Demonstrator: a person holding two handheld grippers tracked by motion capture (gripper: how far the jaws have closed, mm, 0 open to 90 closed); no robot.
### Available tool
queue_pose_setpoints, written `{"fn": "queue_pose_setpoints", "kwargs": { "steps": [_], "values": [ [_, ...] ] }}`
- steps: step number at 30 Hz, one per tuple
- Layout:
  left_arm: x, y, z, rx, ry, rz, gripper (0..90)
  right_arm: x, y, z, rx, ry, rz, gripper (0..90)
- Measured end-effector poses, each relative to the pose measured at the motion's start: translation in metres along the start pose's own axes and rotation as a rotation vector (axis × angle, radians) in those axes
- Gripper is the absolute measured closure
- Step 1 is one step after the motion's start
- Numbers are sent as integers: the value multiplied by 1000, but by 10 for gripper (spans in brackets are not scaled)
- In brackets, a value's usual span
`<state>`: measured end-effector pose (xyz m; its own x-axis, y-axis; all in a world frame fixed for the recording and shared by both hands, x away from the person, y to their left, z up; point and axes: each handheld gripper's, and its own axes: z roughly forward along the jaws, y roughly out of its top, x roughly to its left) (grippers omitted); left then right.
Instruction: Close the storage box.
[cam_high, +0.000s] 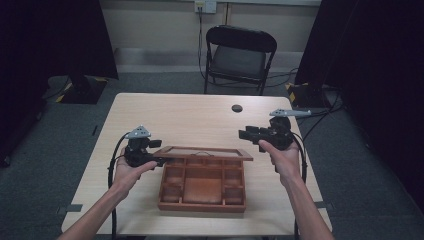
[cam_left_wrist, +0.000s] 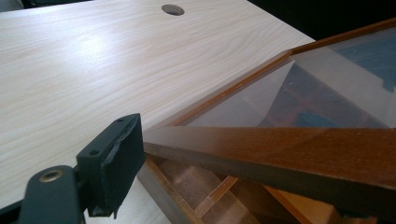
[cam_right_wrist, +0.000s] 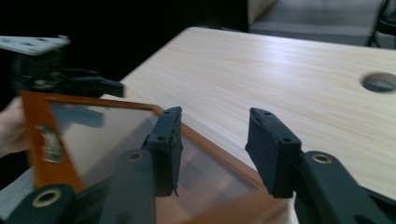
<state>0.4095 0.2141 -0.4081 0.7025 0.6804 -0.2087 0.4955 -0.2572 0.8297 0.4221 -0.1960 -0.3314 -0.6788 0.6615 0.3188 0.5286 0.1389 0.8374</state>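
Observation:
A brown wooden box (cam_high: 202, 206) with several compartments sits on the table near its front edge. Its glass-paned lid (cam_high: 202, 151) is raised above the box and tilted. My left gripper (cam_high: 162, 161) is at the lid's left end. In the left gripper view one finger (cam_left_wrist: 112, 163) presses against the corner of the lid's frame (cam_left_wrist: 280, 149), and the other finger is hidden behind the wood. My right gripper (cam_high: 243, 134) hovers above and to the right of the lid. Its jaws (cam_right_wrist: 215, 135) stand apart with only bare table between them, and the lid (cam_right_wrist: 107, 135) lies below and behind them.
The light wooden table (cam_high: 190, 117) has a round cable hole (cam_high: 237, 108) at the back right. A black folding chair (cam_high: 240, 55) stands behind the table. A brass clasp (cam_right_wrist: 49, 142) sits on the lid's front rail.

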Motion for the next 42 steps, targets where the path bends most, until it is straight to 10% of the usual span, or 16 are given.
{"fn": "queue_pose_setpoints", "kwargs": {
  "steps": [16, 42],
  "values": [
    [-6, -6, -5, -16, -16, 16, 172, 66, 10, 25, 121, 228, -116, 665],
    [-10, -19, -13, -6, -36, 24, 166, 83, -4, 59, 295, 351, -136, 768]
  ]
}}
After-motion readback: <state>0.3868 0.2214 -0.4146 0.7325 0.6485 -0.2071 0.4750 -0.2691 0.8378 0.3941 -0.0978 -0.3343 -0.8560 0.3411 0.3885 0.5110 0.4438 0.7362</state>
